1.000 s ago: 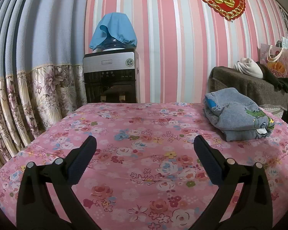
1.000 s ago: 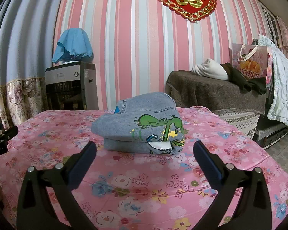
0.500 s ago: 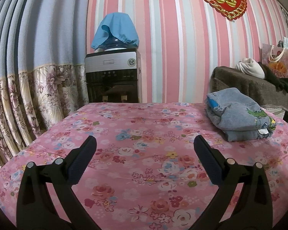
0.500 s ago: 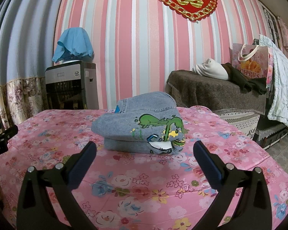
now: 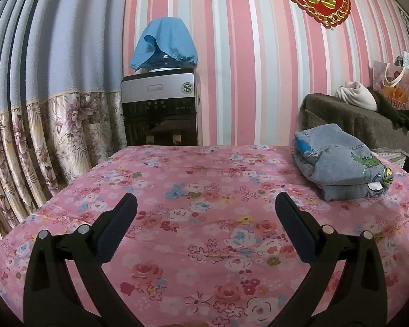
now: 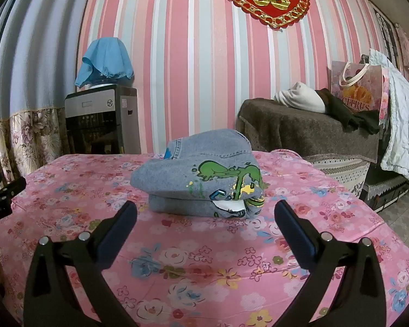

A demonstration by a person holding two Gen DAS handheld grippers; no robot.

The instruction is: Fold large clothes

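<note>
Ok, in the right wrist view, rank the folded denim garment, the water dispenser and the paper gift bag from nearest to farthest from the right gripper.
Measured from the right gripper:
1. Folded denim garment: straight ahead on the floral cover, just beyond the open jaws.
2. Water dispenser: back left, against the striped wall.
3. Paper gift bag: far right, behind the brown-covered furniture. Its lead over the dispenser is modest.

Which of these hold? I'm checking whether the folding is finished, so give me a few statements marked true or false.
1. The denim garment lies folded in a bundle on the floral cloth. True.
2. The right gripper is shut on the denim. False: it is open and holds nothing.
3. The left gripper is open above bare cloth. True.
4. The denim hangs off the table's edge. False: it rests wholly on the cloth.
5. A blue cover sits over the bottle on the water dispenser. True.
</note>
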